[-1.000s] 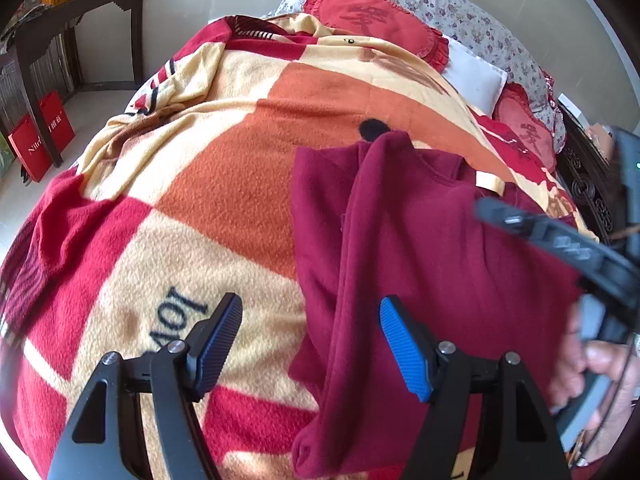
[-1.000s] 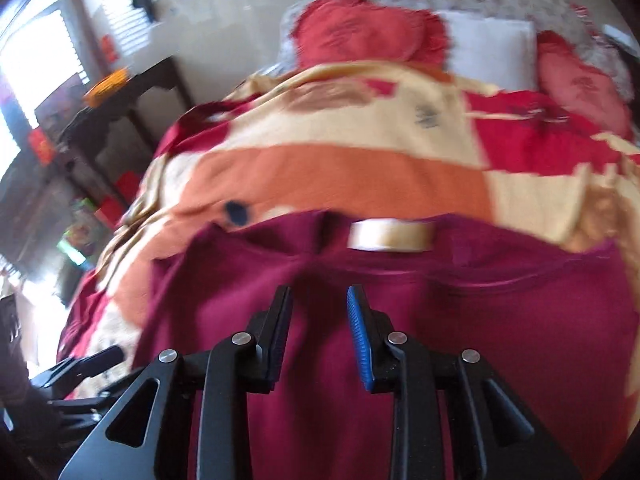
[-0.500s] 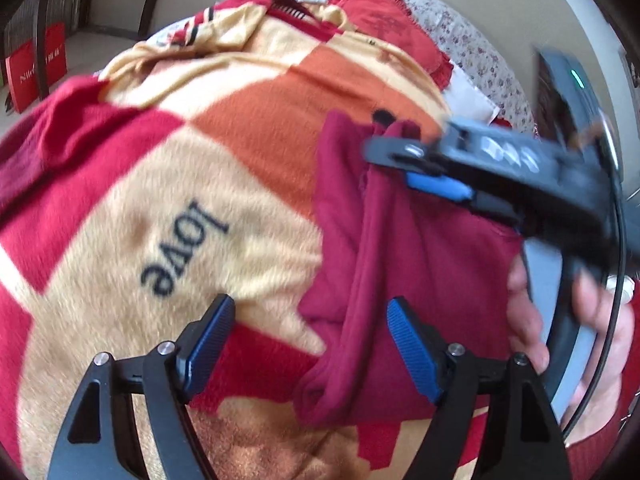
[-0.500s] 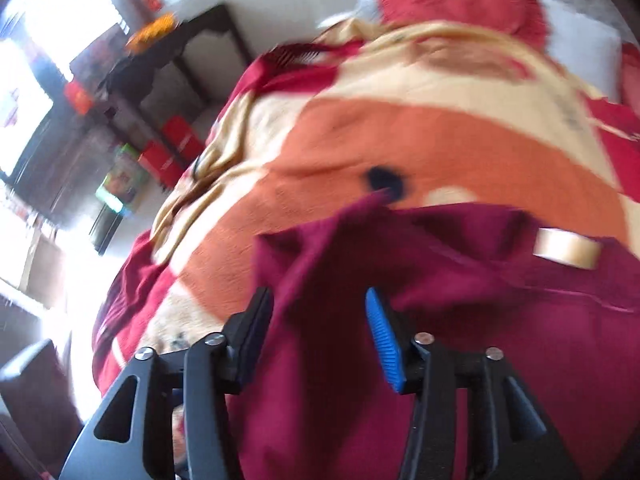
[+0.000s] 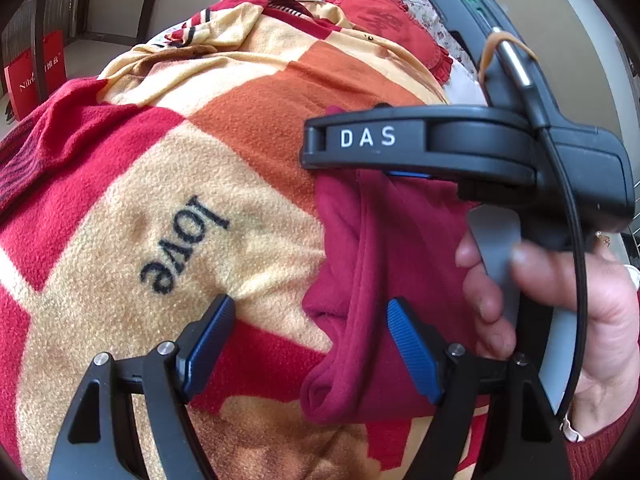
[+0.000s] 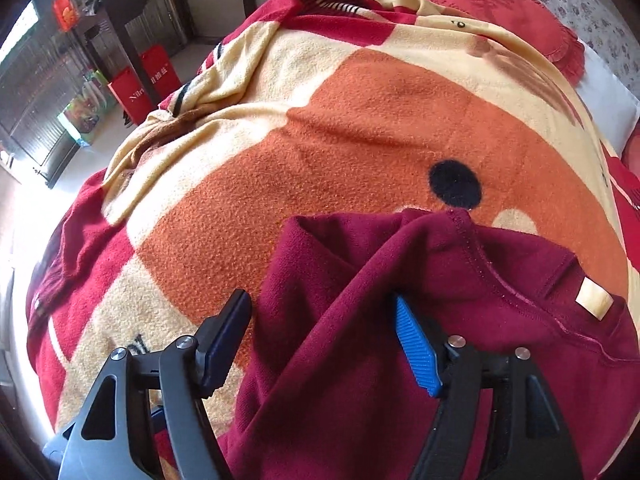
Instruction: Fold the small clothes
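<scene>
Maroon sweater (image 6: 460, 320) lies partly folded on the fleece blanket (image 6: 340, 128) covering the bed. Right gripper (image 6: 324, 340) spread wide, a raised fold of sweater between its fingers, not pinched. Left gripper (image 5: 308, 344) also wide, over the sweater's bunched edge w/ nothing held. Right hand (image 5: 560, 296) grips the handle.

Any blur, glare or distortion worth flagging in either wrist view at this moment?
Left wrist view: sharp on the maroon garment and blanket; the hand on the right gripper is slightly soft; strong fisheye bending, dark corners. Right wrist view: sharp on the garment; the window side at far left is blown out, washing out the floor.
</scene>
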Demonstrator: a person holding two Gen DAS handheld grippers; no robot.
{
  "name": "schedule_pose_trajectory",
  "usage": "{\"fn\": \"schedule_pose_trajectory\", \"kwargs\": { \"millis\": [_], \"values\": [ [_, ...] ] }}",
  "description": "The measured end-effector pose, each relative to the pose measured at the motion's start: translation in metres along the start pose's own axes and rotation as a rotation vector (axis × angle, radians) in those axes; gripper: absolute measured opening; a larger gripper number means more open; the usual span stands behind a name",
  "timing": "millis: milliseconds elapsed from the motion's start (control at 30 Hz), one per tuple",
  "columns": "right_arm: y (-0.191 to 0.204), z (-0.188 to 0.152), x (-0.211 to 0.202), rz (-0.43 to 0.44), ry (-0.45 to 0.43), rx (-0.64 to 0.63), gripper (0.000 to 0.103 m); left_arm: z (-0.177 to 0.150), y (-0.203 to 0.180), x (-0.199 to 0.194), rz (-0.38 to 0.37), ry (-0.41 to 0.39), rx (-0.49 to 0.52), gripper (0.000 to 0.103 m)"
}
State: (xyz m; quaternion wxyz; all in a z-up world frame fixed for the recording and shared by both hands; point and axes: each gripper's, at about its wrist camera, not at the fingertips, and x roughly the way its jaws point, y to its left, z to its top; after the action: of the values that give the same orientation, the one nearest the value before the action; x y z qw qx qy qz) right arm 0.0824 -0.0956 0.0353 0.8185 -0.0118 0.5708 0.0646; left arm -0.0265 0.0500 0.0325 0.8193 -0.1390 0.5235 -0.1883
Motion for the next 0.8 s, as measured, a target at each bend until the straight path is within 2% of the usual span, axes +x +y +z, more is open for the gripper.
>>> {"fn": "schedule_pose_trajectory", "kwargs": {
  "millis": [33, 100, 200, 267, 367, 533, 600, 667, 733, 800],
  "values": [
    [0.001, -0.002, 0.0, -0.004, 0.0, -0.006, 0.053, 0.0, -0.001, 0.0, 0.002, 0.001, 0.002, 0.082],
    [-0.001, -0.002, -0.002, -0.011, -0.011, -0.003, 0.044, 0.001, -0.001, 0.001, 0.004, 0.003, 0.004, 0.082],
    [-0.01, -0.006, -0.007, 0.004, -0.035, 0.015, 0.025, 0.002, -0.003, 0.002, 0.012, 0.003, 0.008, 0.082],
    [-0.018, -0.012, -0.017, 0.051, -0.057, 0.025, 0.01, 0.003, -0.007, 0.002, 0.017, 0.001, 0.018, 0.082],
    [-0.032, -0.018, -0.031, 0.119, -0.089, 0.06, 0.003, 0.004, -0.02, 0.003, 0.0, -0.008, 0.064, 0.082],
    [-0.058, -0.028, -0.055, 0.218, -0.141, 0.143, 0.0, 0.006, -0.04, 0.012, -0.028, 0.002, 0.116, 0.082],
    [-0.068, -0.031, -0.064, 0.25, -0.155, 0.177, 0.0, 0.009, -0.042, 0.016, -0.043, 0.004, 0.112, 0.075],
    [-0.076, -0.034, -0.07, 0.268, -0.165, 0.199, 0.0, 0.012, -0.044, 0.023, -0.104, 0.029, 0.083, 0.046],
    [-0.082, -0.035, -0.072, 0.282, -0.163, 0.221, 0.0, 0.014, -0.048, 0.025, -0.126, 0.034, 0.08, 0.037],
    [-0.087, -0.036, -0.073, 0.284, -0.159, 0.227, 0.0, 0.011, -0.059, 0.022, -0.134, 0.012, 0.118, 0.029]
  ]
}}
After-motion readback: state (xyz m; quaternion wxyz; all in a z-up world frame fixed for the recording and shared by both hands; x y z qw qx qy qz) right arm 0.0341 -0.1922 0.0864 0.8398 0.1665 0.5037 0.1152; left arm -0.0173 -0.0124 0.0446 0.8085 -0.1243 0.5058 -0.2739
